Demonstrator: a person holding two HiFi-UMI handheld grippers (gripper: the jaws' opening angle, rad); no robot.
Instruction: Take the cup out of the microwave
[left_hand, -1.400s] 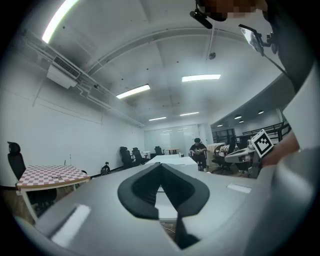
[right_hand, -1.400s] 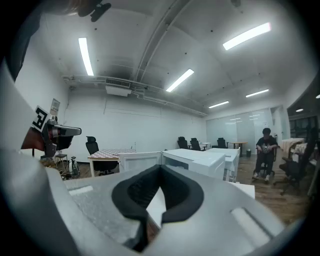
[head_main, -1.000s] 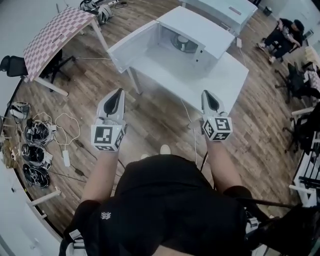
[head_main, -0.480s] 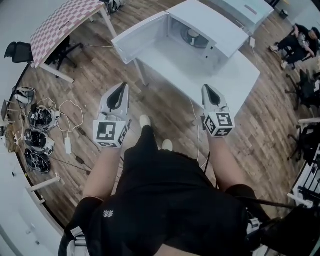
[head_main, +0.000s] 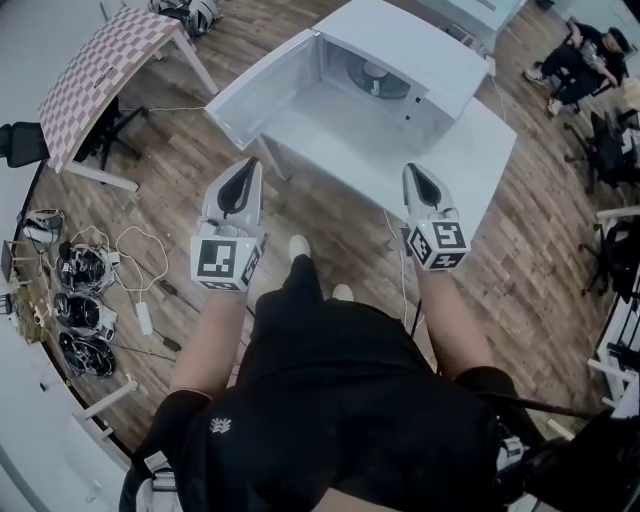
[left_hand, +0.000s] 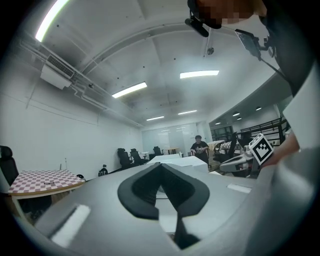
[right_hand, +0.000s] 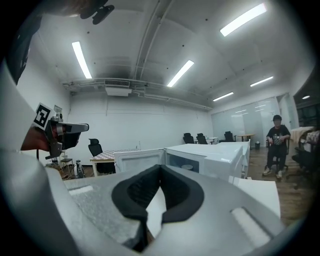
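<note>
A white microwave (head_main: 400, 65) stands on a white table (head_main: 470, 150) with its door (head_main: 262, 85) swung open to the left. Inside, a pale round cup shape (head_main: 373, 76) sits on the turntable; it is small and unclear. In the right gripper view the microwave (right_hand: 210, 155) and its open door (right_hand: 137, 161) lie ahead. My left gripper (head_main: 245, 168) is shut and empty, short of the table's near left corner. My right gripper (head_main: 412, 172) is shut and empty at the table's near edge. Both point level toward the microwave.
A checkered table (head_main: 100, 70) stands at the back left. Cables and round black gear (head_main: 80, 300) lie on the wooden floor at left. Seated people (head_main: 590, 55) and office chairs are at the far right; one person (right_hand: 275, 145) stands beyond the table.
Both grippers have moved forward toward the table, staying shut. The person has stepped closer, so the table and microwave sit nearer the grippers.
</note>
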